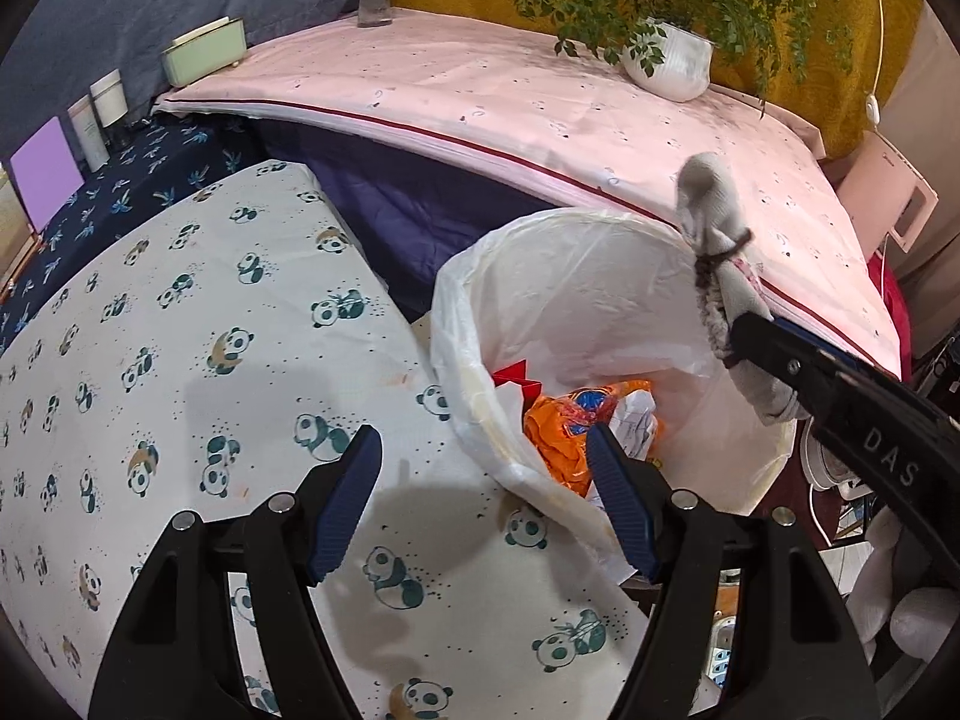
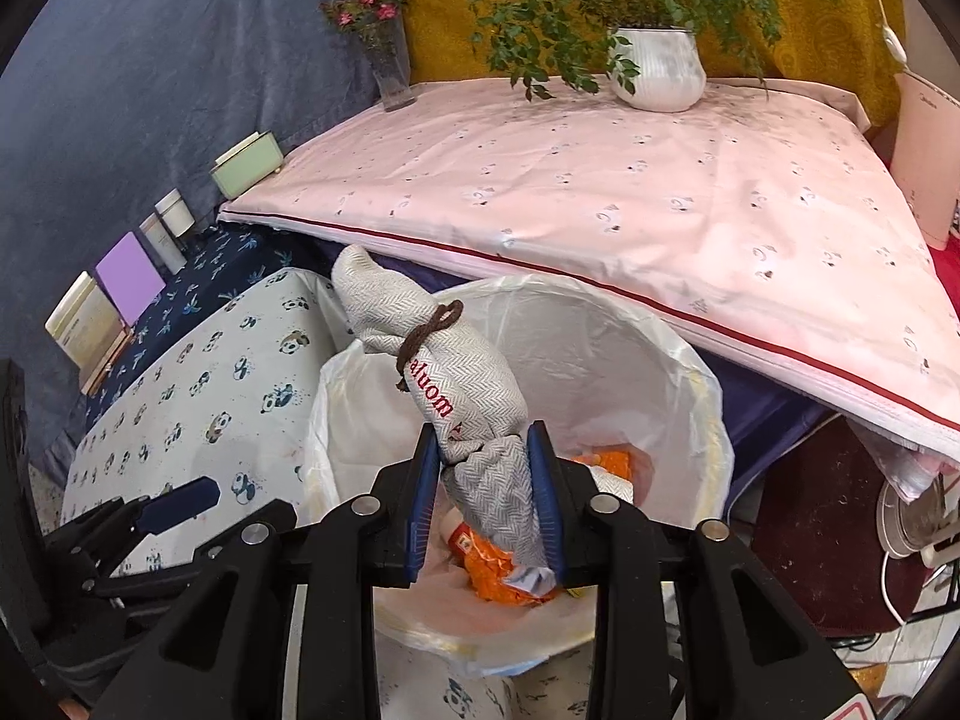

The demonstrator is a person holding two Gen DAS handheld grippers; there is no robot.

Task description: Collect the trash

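A: What has the right gripper (image 2: pixel 485 501) got?

B: Its fingers (image 2: pixel 422 504) are pressed in on a grey herringbone cloth pouch (image 2: pixel 444 360), tied with a brown cord (image 2: pixel 429 330) and printed with red letters. The pouch sticks up past the fingertips, tilted toward the far left, directly above the mouth of the trash bin (image 2: pixel 708 420).

A: And the bin itself?

B: Lined with a white plastic bag (image 2: pixel 600 360). At the bottom lie an orange wrapper (image 2: pixel 498 564) and some crumpled white paper (image 2: pixel 612 483). The bin stands just beside the panda-print sheet (image 2: pixel 198 396), below the front edge of the pink-covered desk (image 2: pixel 600 180).

A: The left gripper (image 1: pixel 483 504)?

B: Fingers (image 1: pixel 348 504) spread wide, holding nothing. It hangs over the near right edge of the panda sheet (image 1: pixel 180 360); its right finger overlaps the bin's near rim (image 1: pixel 474 420). From that view the pouch (image 1: pixel 714 228) shows at the bin's far right rim, clamped in the right gripper (image 1: pixel 750 336).

A: What sits on the desk?

B: A white pot with a leafy plant (image 2: pixel 657 69) at the back edge, a glass vase with pink flowers (image 2: pixel 390 54) at the back left corner, and a pale green box (image 2: pixel 246 171) just off the left edge.
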